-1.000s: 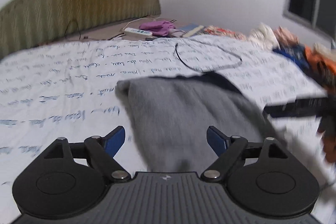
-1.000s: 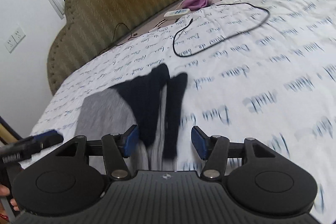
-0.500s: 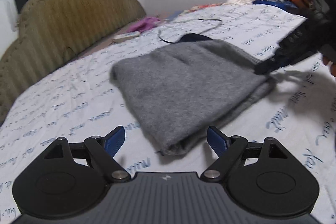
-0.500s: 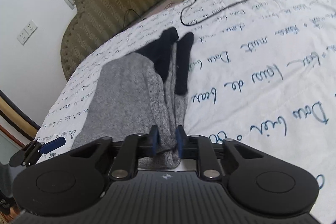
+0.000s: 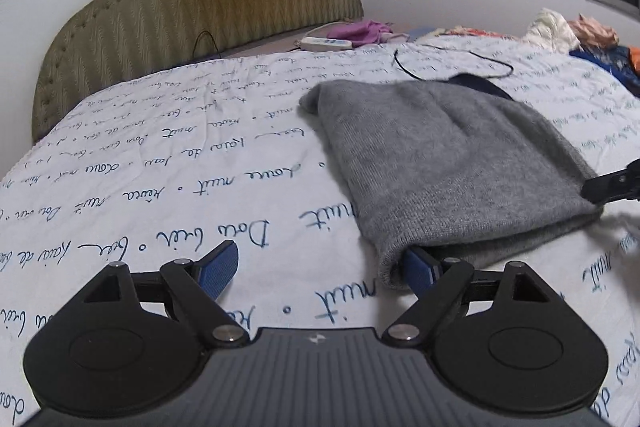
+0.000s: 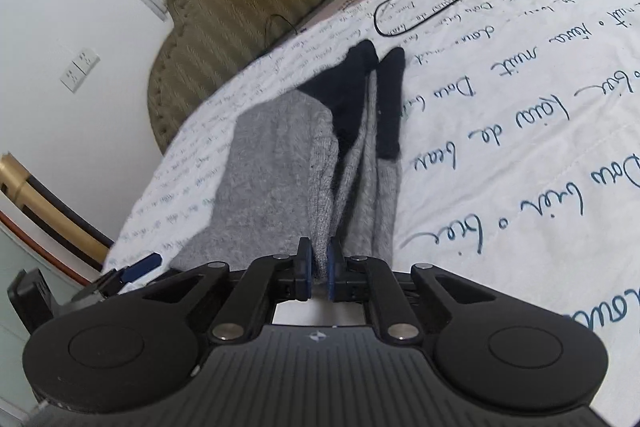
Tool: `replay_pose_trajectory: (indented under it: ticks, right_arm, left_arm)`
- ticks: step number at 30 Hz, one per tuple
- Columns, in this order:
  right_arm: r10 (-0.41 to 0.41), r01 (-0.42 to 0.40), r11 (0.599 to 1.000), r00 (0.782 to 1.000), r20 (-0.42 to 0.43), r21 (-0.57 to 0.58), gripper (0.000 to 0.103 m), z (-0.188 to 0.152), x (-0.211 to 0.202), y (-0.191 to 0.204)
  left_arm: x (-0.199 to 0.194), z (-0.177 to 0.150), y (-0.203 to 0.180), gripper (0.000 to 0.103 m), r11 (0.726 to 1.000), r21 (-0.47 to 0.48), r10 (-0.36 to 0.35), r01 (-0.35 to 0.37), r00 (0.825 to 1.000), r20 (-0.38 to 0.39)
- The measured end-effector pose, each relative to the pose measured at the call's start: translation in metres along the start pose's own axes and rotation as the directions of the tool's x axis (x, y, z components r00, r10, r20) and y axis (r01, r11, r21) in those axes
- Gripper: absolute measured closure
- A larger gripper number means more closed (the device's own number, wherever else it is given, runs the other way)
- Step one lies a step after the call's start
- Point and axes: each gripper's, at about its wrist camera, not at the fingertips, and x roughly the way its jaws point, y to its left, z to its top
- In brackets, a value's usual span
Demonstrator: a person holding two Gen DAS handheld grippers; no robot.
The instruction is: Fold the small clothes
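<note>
A grey knit garment (image 5: 440,155) lies folded on the white bedsheet (image 5: 200,187), its dark navy ends (image 6: 348,95) pointing toward the headboard. My left gripper (image 5: 320,261) is open at the garment's near corner. Its right finger (image 5: 418,265) is tucked under the grey edge and its left finger rests over bare sheet. My right gripper (image 6: 319,263) is closing the last bit, and its pads press on a fold of the grey garment (image 6: 264,179) at its near edge. A finger (image 6: 142,264) of the left gripper shows at the left in the right wrist view.
An olive padded headboard (image 5: 200,7) stands at the far end. A black cable (image 5: 452,67), a white remote (image 5: 326,43) and a purple cloth (image 5: 368,31) lie near it. A pile of clothes (image 5: 580,35) sits at the far right.
The right gripper's jaws went from wide apart to pinched on the garment's edge. The left gripper dropped toward the garment's near corner, and its right finger slid under the edge.
</note>
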Motion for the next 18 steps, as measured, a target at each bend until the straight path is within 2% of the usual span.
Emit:
replay_pose_trajectory:
  ticks: [2,5,6,7,9,11,13,14,16,18]
  right_arm:
    - [-0.041,0.041,0.999,0.999,-0.007,-0.002,0.092,-0.002,0.003,-0.005]
    - [-0.045,0.045,0.999,0.999,-0.002,0.002,0.091,-0.004,0.000,-0.008]
    - [-0.058,0.058,0.998,0.998,0.004,-0.005,0.082,-0.003,-0.003,-0.007]
    - [-0.071,0.071,0.997,0.997,0.019,-0.018,0.081,-0.002,-0.007,-0.004]
    - [-0.125,0.130,0.990,0.989,0.083,-0.056,0.080,0.000,-0.017,0.006]
    - [-0.179,0.199,0.974,0.970,0.164,-0.112,0.080,0.001,-0.025,0.021]
    - [-0.196,0.235,0.955,0.957,0.212,-0.180,0.080,0.001,-0.025,0.037]
    - [-0.197,0.241,0.946,0.958,0.209,-0.215,0.080,0.000,-0.021,0.043]
    - [-0.194,0.231,0.945,0.966,0.170,-0.233,0.081,-0.002,-0.008,0.044]
    - [-0.225,0.247,0.940,0.968,0.114,-0.234,0.081,-0.005,0.005,0.039]
  left_arm:
    - [-0.006,0.001,-0.004,0.017,1.000,0.007,-0.021,0.021,1.000,0.002]
    - [-0.020,0.008,-0.005,0.017,0.998,-0.004,-0.060,0.060,0.998,0.012]
    - [-0.026,0.012,-0.005,0.017,0.997,-0.008,-0.076,0.076,0.997,0.027]
    - [-0.032,0.017,-0.007,0.017,0.996,-0.009,-0.088,0.088,0.995,0.046]
    - [-0.038,0.028,-0.011,0.016,0.993,-0.011,-0.113,0.114,0.991,0.077]
    - [-0.034,0.039,-0.018,0.016,0.992,-0.021,-0.125,0.127,0.989,0.084]
    - [-0.021,0.045,-0.027,0.016,0.993,-0.035,-0.114,0.115,0.992,0.045]
    - [-0.012,0.045,-0.033,0.016,0.993,-0.042,-0.106,0.107,0.994,0.011]
    - [0.006,0.041,-0.041,0.016,0.994,-0.063,-0.096,0.093,0.994,-0.051]
    - [0.018,0.032,-0.046,0.016,0.992,-0.085,-0.100,0.091,0.990,-0.101]
